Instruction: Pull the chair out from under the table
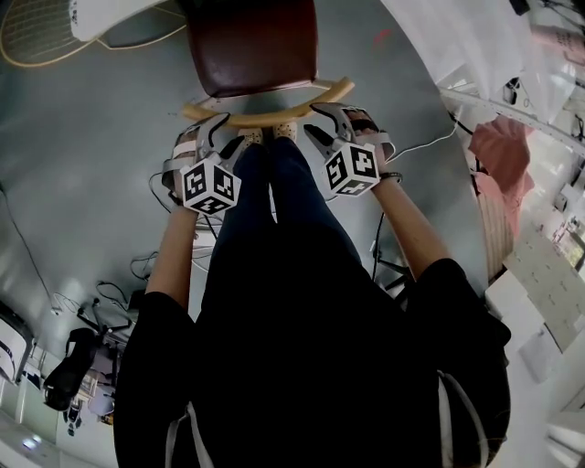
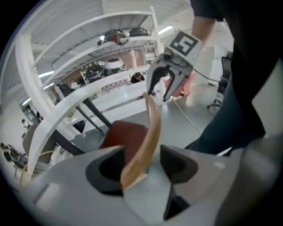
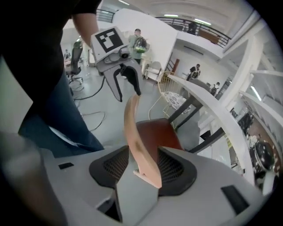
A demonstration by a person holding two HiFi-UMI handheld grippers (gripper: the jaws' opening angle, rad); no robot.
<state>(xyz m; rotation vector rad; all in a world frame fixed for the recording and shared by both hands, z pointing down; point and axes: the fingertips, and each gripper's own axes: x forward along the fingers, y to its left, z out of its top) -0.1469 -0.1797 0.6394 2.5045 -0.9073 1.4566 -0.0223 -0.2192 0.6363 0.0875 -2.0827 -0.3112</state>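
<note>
The chair has a dark red seat and a curved wooden backrest; its seat reaches under the white table. My left gripper stands over the backrest's left end and my right gripper over its right end. In the left gripper view the backrest runs between the open jaws of the left gripper, with a gap on the right side. In the right gripper view the backrest lies between the pads of the open right gripper.
The person's legs in dark trousers stand right behind the chair. Cables trail over the grey floor at the left. A white wire chair stands beyond the table's edge. A pink chair is at the right.
</note>
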